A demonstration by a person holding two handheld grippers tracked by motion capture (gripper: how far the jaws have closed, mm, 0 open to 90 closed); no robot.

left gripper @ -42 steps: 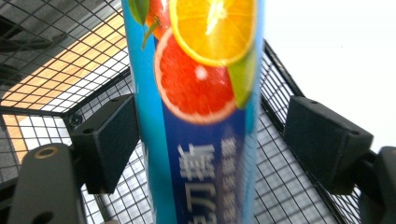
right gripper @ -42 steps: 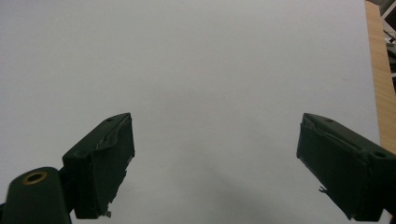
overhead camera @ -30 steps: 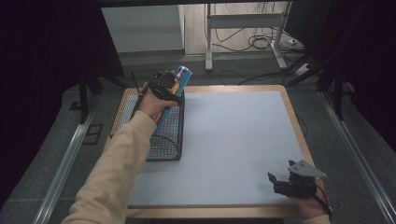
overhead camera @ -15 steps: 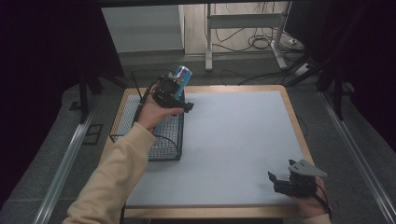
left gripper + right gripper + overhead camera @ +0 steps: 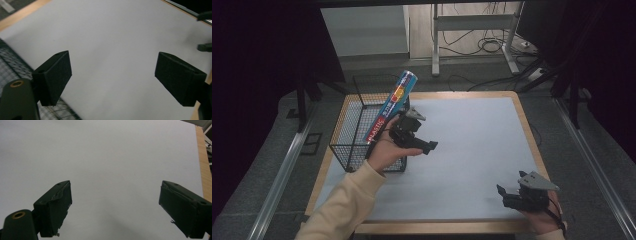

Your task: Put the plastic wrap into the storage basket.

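Note:
A blue tube with a red and yellow label [image 5: 393, 105] leans upright in the black wire basket [image 5: 346, 131], its top sticking out above the rim. My left gripper [image 5: 424, 141] hovers just right of the basket over the white surface, apart from the tube. Its jaws have just been closing a little but stand open with nothing between them [image 5: 112, 72]. My right gripper [image 5: 503, 198] rests near the table's front right corner, open and empty [image 5: 115, 202].
A white mat [image 5: 472, 135] covers the wooden-edged table. The basket's mesh [image 5: 10, 62] shows at the lower left of the left gripper view. Beyond the table are metal stand legs and cables [image 5: 472, 40] on the floor.
My left gripper has drawn away from the tube's upper end at the basket, moving right and nearer to the person, over the white mat. The tube stays leaning in the basket. The right gripper has kept still.

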